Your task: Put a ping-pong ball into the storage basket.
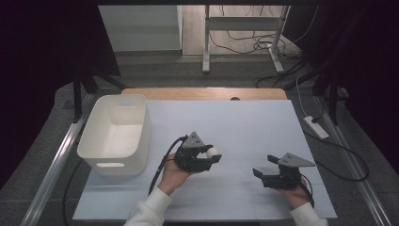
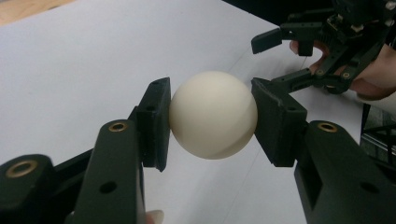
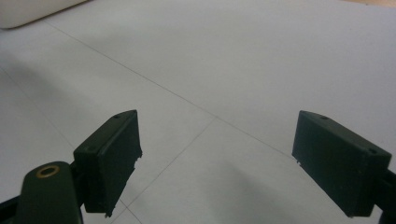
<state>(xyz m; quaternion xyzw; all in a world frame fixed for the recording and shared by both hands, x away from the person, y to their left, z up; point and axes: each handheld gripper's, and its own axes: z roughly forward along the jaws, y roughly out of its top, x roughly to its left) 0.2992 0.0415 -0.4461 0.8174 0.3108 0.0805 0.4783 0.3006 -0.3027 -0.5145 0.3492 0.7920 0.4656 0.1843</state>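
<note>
Cream ball [image 2: 212, 114] clamped in left tongs [image 2: 211, 116] | right tongs [image 3: 217, 161] wide apart, holding nothing

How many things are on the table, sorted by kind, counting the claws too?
Balls: 1, a cream ball clamped in the left claw.
Bins: 1, a white bin at the table's left.
Claws: 2, the left one and the open, empty right claw.
Total: 4

A white plastic bin [image 1: 115, 134] stands at the left of the pale table mat [image 1: 254, 122]; right of it, a cream round ball [image 1: 213, 152] sits between the left gripper's [image 1: 212, 156] pads, and the right gripper [image 1: 264, 165] lies farther right.
</note>
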